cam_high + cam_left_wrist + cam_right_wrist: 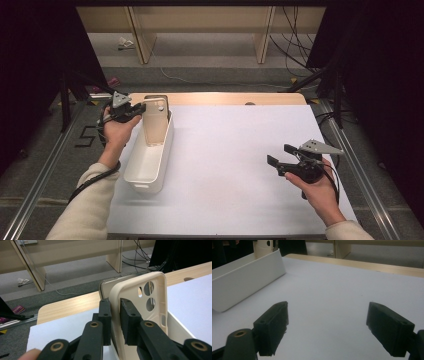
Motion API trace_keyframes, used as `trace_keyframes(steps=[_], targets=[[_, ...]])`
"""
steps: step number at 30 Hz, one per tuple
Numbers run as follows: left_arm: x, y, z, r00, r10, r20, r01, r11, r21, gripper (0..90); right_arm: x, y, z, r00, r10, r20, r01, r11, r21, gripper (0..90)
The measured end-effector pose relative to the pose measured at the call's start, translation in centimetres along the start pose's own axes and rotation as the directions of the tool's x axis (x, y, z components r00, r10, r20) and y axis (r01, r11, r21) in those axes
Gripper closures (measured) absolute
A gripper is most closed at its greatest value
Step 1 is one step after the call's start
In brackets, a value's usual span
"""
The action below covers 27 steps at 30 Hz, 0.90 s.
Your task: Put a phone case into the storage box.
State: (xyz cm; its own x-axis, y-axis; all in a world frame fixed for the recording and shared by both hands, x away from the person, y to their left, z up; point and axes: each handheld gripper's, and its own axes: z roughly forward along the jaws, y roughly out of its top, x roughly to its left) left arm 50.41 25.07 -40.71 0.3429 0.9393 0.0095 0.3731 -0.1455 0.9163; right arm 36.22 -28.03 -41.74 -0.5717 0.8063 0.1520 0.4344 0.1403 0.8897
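**A:** Right, left side first. Your left gripper point(136, 108) sits at the far end of the long white plastic bin point(134, 176), near the table's left edge. Its jaws are clamped on the beige soft-plastic phone case with round camera cut-outs point(140, 298).

**B:** Clamped for sure?

**A:** Left gripper view has both black pads point(128, 312) either side of the case's long edge, one on the outer face, one inside the shell. The inner pad is pressing on the case; the outer one is at least right against it. The case stands upright, cut-outs at the top.

**B:** Where's the case relative to the bin?

**A:** High view: it's standing in the bin's far end, its top well above the rim. Can't tell whether its bottom touches the bin floor. A thin grey edge shows just behind the case in the left gripper view; can't tell what it is.

**B:** Middle of the table?

**A:** Bare white sheet point(235, 165) over the pale wooden tabletop point(215, 98).

**B:** Right side?

**A:** Your right gripper point(281, 154) is low over the sheet, well apart from the bin, pointing towards it. Jaws wide apart, nothing between them. In its own view you see the bin's long wall and the case poking up at the top left.
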Motion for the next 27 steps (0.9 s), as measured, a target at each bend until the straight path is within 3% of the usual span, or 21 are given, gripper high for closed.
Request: trace_keyframes(steps=[15, 21, 27], targets=[[0.1, -0.1, 0.8, 0.9998, 0.017, -0.011, -0.016, 0.9989, 0.043, 72.4, 0.0, 0.0, 0.0, 1.0, 0.001, -0.003, -0.001, 1.0, 0.0, 18.8], [-0.1, 0.3, 0.5, 0.9997, 0.018, -0.017, -0.017, 0.9986, 0.051, 58.8, 0.0, 0.0, 0.0, 1.0, 0.001, -0.002, -0.001, 1.0, 0.001, 18.8], [-0.3, 1.0, -0.5, 0.9997, -0.025, -0.008, 0.025, 0.9989, 0.041, 43.4, 0.0, 0.0, 0.0, 1.0, 0.002, -0.001, -0.002, 1.0, 0.001, 18.8]])
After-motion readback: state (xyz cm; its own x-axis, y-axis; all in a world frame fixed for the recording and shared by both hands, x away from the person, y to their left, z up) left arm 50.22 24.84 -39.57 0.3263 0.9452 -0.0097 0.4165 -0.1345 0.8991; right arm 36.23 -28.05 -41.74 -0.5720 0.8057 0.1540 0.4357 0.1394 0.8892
